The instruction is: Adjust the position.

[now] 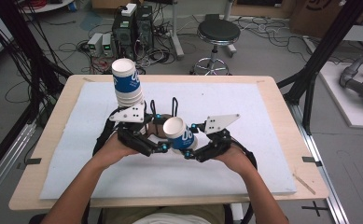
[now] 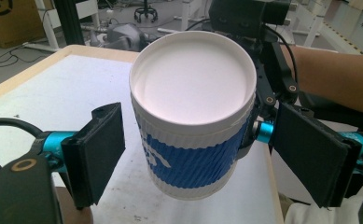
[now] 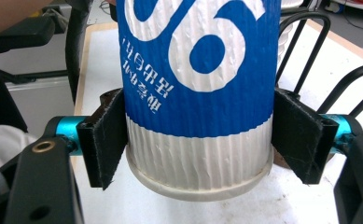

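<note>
Item 1: tall stack of nested white-and-blue ribbed paper cups (image 1: 127, 85), leaning, standing on the worktop (image 1: 263, 154) at about 10 o'clock from the centre, just behind the left gripper.

Item 2: left gripper (image 2: 202, 154), black with teal fittings and a grey three-cornered plate. Fingers (image 2: 97, 149) wide apart, pads clear of the cup that sits between them; nothing gripped.

Item 3: single white-and-blue ribbed paper cup (image 1: 180, 134), at worktop centre between the two grippers, lifted off the surface and tilted, its open mouth towards 11 o'clock in the high view. In the left gripper view its white interior faces the camera.

Item 4: right gripper (image 3: 198, 140), same build. Fingers (image 3: 107, 140) closed in on the single cup, pads pressed on its lower wall at 3 and 9 o'clock, just above the base rim.

Item 5: white foam sheet (image 1: 263, 112) covering the pale wooden worktop.
</note>
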Available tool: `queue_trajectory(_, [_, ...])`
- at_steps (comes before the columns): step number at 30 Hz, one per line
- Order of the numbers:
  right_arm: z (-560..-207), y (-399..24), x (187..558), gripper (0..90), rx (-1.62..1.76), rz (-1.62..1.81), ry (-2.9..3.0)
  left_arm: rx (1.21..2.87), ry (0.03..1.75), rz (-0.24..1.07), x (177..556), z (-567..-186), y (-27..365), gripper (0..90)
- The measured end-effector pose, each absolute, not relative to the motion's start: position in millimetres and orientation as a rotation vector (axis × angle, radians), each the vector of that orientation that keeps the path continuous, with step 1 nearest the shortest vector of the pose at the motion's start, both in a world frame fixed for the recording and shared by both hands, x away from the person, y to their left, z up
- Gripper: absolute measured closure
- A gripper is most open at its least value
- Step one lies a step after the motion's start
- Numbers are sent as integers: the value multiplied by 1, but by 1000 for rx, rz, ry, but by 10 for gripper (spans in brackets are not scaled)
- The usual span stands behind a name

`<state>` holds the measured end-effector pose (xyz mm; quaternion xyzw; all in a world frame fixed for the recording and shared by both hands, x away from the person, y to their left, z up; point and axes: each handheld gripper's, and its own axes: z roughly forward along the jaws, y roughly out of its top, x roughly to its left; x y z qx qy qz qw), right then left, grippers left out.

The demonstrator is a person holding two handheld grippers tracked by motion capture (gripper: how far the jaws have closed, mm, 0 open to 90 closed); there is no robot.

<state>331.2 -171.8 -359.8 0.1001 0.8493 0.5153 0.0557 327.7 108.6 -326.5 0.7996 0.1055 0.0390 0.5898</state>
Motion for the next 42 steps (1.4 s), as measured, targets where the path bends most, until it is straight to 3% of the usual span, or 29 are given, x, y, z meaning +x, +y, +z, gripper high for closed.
queue_trajectory(42, [-330,-142,338,246,37,1048,2805,1979,201,78,333,-325,101,169])
